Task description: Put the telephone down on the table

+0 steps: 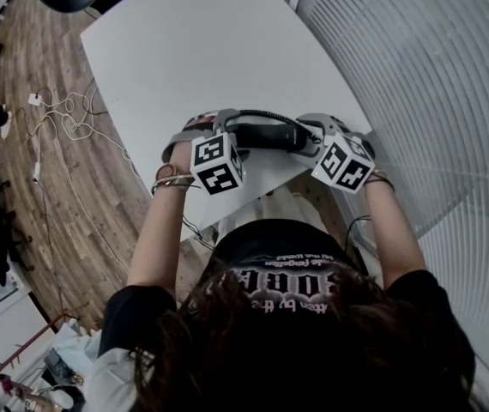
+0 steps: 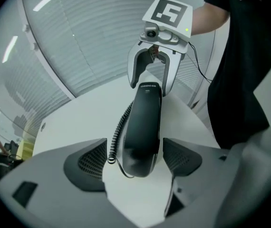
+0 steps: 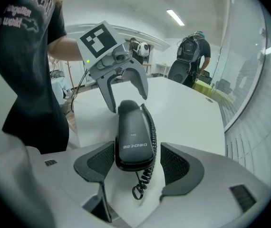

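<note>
Telephone (image 2: 142, 122) lies on table (image 1: 184, 50), long axis running straight out from both jaw pairs. Left gripper (image 2: 135, 159) jaws spread, clear of one end; right gripper (image 3: 134, 164) jaws apart, flanking the other; both equally near

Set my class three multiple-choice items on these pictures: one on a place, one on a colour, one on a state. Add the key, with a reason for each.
1. Where does the telephone lie?
A. on the white table
B. on the wooden floor
C. on a chair

2. What colour is the telephone?
A. red
B. black
C. white

3. How does the left gripper stand?
A. shut on the telephone
B. shut, with nothing between its jaws
C. open, with the telephone between its jaws

Key:
1 A: it rests on the tabletop.
2 B: its whole body is black.
3 C: gaps show on both sides of the telephone.
</note>
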A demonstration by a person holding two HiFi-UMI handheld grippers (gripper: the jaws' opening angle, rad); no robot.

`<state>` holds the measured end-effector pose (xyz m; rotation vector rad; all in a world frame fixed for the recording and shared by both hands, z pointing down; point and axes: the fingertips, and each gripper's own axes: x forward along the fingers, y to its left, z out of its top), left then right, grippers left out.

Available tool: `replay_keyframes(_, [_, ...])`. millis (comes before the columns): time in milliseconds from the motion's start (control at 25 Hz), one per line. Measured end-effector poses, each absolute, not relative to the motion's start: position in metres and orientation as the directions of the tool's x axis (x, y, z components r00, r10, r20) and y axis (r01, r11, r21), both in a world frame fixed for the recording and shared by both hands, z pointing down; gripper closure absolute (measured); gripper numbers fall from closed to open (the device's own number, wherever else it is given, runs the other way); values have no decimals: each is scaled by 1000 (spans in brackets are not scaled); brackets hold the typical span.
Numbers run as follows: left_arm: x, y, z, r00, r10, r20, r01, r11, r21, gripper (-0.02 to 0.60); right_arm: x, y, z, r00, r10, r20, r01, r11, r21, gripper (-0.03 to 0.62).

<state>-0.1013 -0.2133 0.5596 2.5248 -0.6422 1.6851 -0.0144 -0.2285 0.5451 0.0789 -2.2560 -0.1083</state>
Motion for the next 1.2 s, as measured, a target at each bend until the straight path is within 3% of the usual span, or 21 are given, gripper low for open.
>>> replay_keyframes(360, [-96,-222,483,422,-512,748,-547,-802,-240,329,-6,-234,499,-706,-166,688,-167,984,65,306])
replay_keyframes(600, [-84,-219,446,414,-652,635,-644,-703,-302,444,-4,-240,457,-765,-291,574,-287,953,100,489])
replay_keyframes(760, [-76,-214,425,424,-736,527,-732,-622,-278,526,-4,-234,438,-795,-344,500,-350,933,86,534])
replay_keyframes(1000, [-67,-198,383,410,-829,380,-834,-509,-212,578,1,-219,415,-821,-404,403,-422,905,46,556])
replay_keyframes(1200, [-67,-185,356,348,-889,299,-908,-399,-129,578,0,-195,387,-857,-397,329,-408,912,40,559])
